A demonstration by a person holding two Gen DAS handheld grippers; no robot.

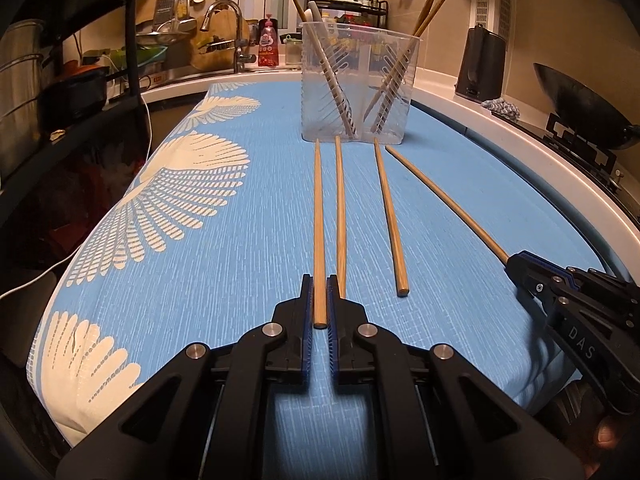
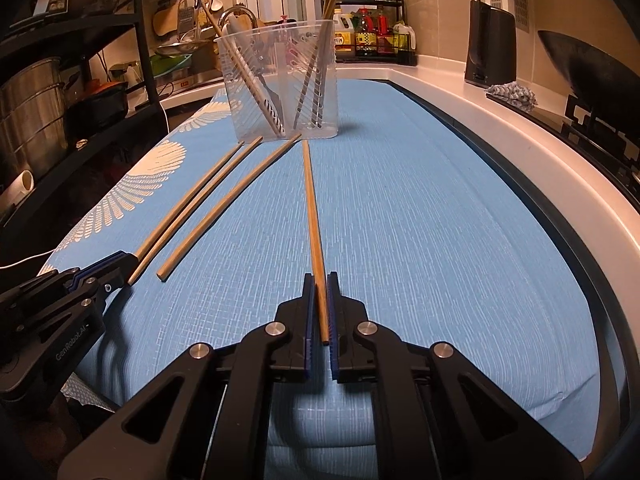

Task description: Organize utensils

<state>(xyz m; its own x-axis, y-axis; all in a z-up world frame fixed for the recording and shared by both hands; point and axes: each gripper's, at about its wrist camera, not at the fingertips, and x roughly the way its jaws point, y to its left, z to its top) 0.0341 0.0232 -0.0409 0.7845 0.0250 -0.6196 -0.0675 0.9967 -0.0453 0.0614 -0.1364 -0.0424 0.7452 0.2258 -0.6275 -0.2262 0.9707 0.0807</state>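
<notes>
Four long wooden chopsticks lie on a blue cloth (image 1: 248, 280) with cream fan patterns that covers the worktop, all pointing toward a clear plastic utensil holder (image 1: 358, 80) at the far end. They are plain, light-brown round sticks, thicker at the near ends and tapering toward the holder.

The left hand-held gripper (image 1: 320, 300) has its jaws closed in around the near end of the leftmost chopstick (image 1: 319, 220), the blue pads on either side of it; whether they press on it cannot be told. The second chopstick (image 1: 340, 208) lies just beside it on the right, the third chopstick (image 1: 390, 216) a little farther right.

The right hand-held gripper (image 2: 319, 300) stands likewise around the near end of the rightmost chopstick (image 2: 311, 216), which angles slightly apart from the others; a narrow gap shows beside the stick.

The holder is see-through with ribbed, slotted sides and a divider down the middle. Several chopsticks and a pale utensil lean inside it, in both halves.
</notes>
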